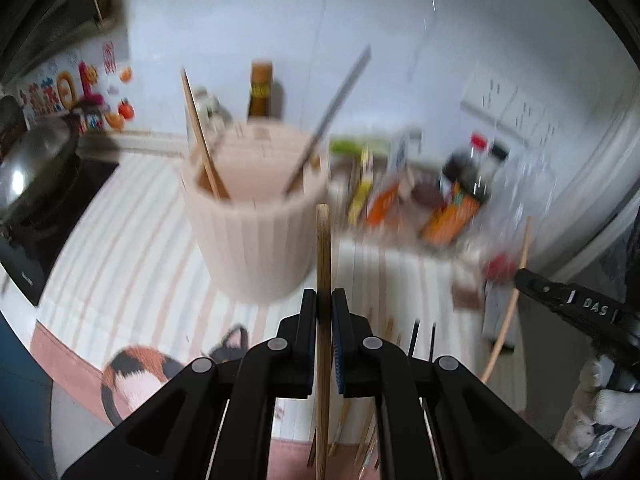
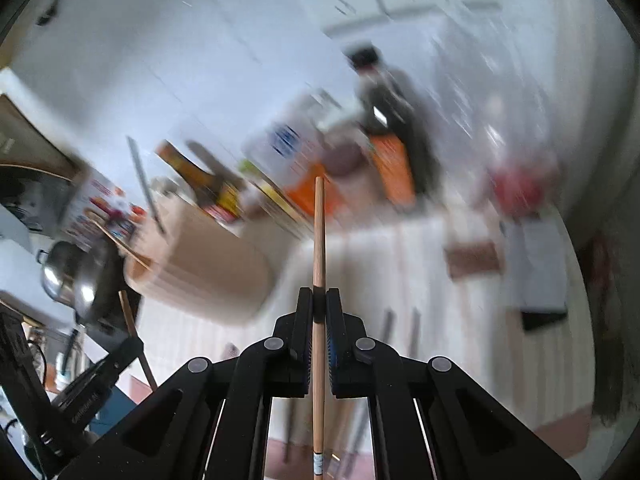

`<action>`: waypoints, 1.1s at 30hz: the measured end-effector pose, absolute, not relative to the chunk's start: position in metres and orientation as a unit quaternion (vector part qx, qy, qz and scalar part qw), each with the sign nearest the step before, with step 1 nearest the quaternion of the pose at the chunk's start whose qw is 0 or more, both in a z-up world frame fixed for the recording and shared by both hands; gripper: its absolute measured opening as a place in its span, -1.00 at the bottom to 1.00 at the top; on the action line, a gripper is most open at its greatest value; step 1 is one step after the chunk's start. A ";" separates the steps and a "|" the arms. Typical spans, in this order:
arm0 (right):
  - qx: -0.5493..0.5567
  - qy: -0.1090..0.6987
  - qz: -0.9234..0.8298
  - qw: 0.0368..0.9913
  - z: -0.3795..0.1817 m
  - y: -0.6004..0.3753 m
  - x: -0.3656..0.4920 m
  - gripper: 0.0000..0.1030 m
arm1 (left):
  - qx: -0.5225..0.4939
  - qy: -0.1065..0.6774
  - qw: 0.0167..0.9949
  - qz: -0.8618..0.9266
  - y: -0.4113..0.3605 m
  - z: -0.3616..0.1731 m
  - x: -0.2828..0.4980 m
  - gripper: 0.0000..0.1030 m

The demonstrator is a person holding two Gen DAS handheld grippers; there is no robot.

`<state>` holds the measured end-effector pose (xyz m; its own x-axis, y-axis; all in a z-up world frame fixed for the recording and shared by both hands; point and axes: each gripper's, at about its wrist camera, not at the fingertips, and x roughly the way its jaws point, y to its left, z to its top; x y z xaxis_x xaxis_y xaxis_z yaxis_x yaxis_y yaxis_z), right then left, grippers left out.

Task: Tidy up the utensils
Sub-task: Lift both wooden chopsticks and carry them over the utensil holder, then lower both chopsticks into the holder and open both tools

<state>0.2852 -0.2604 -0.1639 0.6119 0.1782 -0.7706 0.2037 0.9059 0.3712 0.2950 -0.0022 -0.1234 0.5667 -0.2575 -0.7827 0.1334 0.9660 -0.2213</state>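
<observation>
My left gripper [image 1: 324, 300] is shut on a wooden chopstick [image 1: 323, 248] that stands upright just in front of a pale pink ribbed holder cup [image 1: 256, 240]. The cup holds a wooden chopstick [image 1: 200, 136] and a grey metal one [image 1: 332, 112]. My right gripper [image 2: 319, 300] is shut on a thinner wooden chopstick [image 2: 319, 232], held above the striped mat to the right of the cup [image 2: 208, 276]. More chopsticks [image 1: 360, 436] lie on the mat below my grippers. The right gripper also shows at the right of the left wrist view [image 1: 520, 276].
Both views are motion-blurred. A striped mat [image 1: 132, 240] covers the counter. Bottles and packets [image 1: 452, 196] crowd the back right, a brown bottle [image 1: 260, 92] stands behind the cup, and a steel wok [image 1: 32, 168] sits at the left. The white wall [image 1: 280, 8] is close behind.
</observation>
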 end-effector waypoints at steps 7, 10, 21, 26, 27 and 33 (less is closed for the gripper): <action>0.187 0.382 0.054 0.904 -0.111 -0.201 0.339 -0.88 | -0.083 0.373 0.921 -0.074 0.039 -0.050 0.344 -0.91; 0.171 0.359 0.073 0.915 -0.091 -0.173 0.364 -0.88 | -0.086 0.349 0.931 -0.059 0.053 -0.028 0.368 -0.91; 0.141 0.297 0.086 0.940 -0.062 -0.103 0.447 -0.88 | -0.103 0.320 0.941 -0.044 0.079 -0.018 0.465 -0.91; 0.139 0.296 0.078 0.942 -0.080 -0.094 0.459 -0.88 | -0.118 0.325 0.937 -0.048 0.078 -0.042 0.483 -0.91; 0.136 0.297 0.076 0.942 -0.086 -0.092 0.459 -0.88 | -0.122 0.329 0.935 -0.050 0.078 -0.052 0.485 -0.91; 0.135 0.295 0.073 0.943 -0.098 -0.091 0.450 -0.87 | -0.119 0.353 0.926 -0.056 0.073 -0.078 0.476 -0.91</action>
<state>0.4498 -0.0905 -0.0979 0.8151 0.2182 -0.5366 -0.0589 0.9528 0.2980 0.4764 0.0729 -0.0781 0.7440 -0.1875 -0.6413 0.0189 0.9654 -0.2603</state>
